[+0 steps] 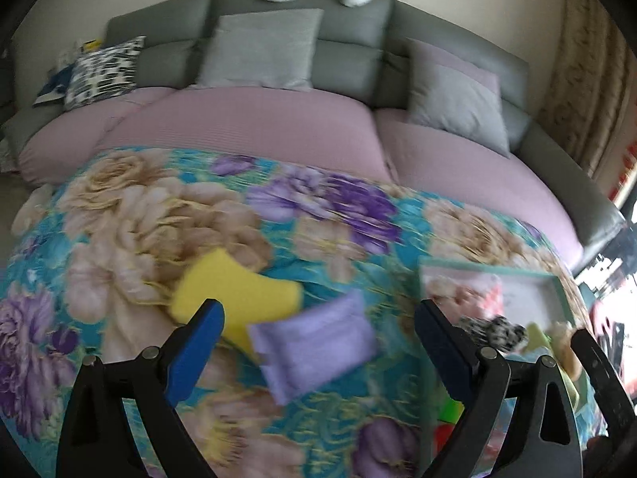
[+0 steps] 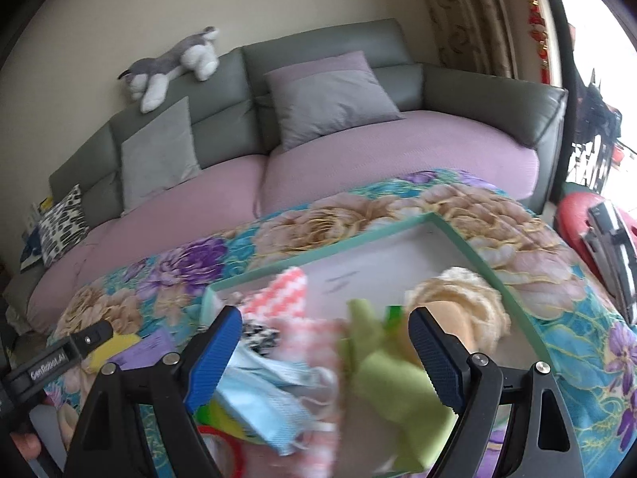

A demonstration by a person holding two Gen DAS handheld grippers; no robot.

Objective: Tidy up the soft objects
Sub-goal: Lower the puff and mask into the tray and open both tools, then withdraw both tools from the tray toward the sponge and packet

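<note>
Lilac pouch [image 1: 314,348] lies loose between the spread left tool [image 1: 318,352], ready for pickup. Right tool [image 2: 326,352], spread and empty, hovers over the tray [image 2: 330,253] at three o'clock, where gathered softs pile.

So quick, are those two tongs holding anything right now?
Left tongs: open, empty, above the lilac plastic packet.
Right tongs: open, empty, above the green cloth.

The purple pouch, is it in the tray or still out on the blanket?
Out. The purple pouch lies on the floral blanket beside the yellow sponge, outside the green-rimmed tray.
</note>
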